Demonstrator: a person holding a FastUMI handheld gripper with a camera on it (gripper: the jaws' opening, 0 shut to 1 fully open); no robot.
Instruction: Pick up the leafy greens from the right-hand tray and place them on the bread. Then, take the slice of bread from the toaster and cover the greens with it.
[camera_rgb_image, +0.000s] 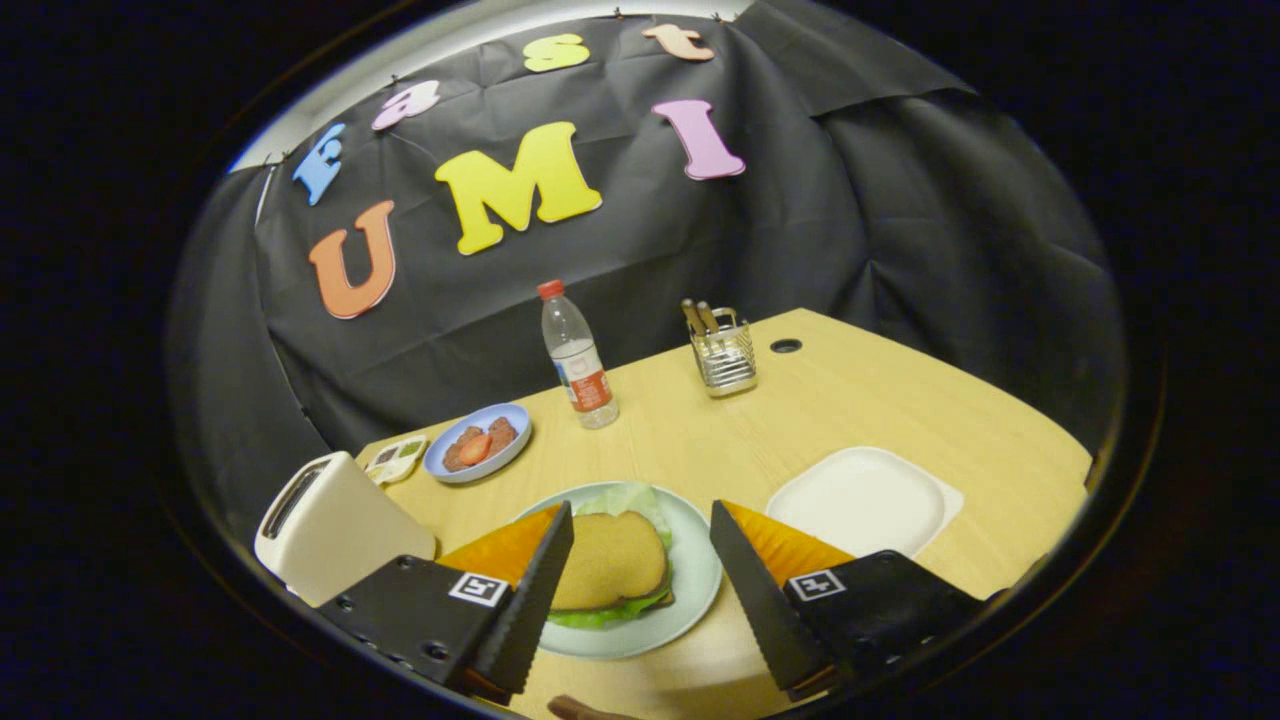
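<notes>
Greens: the leafy greens lay under the top bread slice on the pale green plate, lower centre of frame.
Tray: the white tray, lower right, was bare.
Toaster: the toaster, lower left; slot contents hidden.
Gripper: the gripper stood wide apart, holding nothing, the sandwich between its fingers.
Progress: both steps looked done; nothing apparently left.

Landmark: plate with bread lying on greens. Toaster left of plate, tray right. Behind plate: bottle, cutlery holder. Bowl behind-left. Gripper fingers spread, flanking the bread.
</notes>
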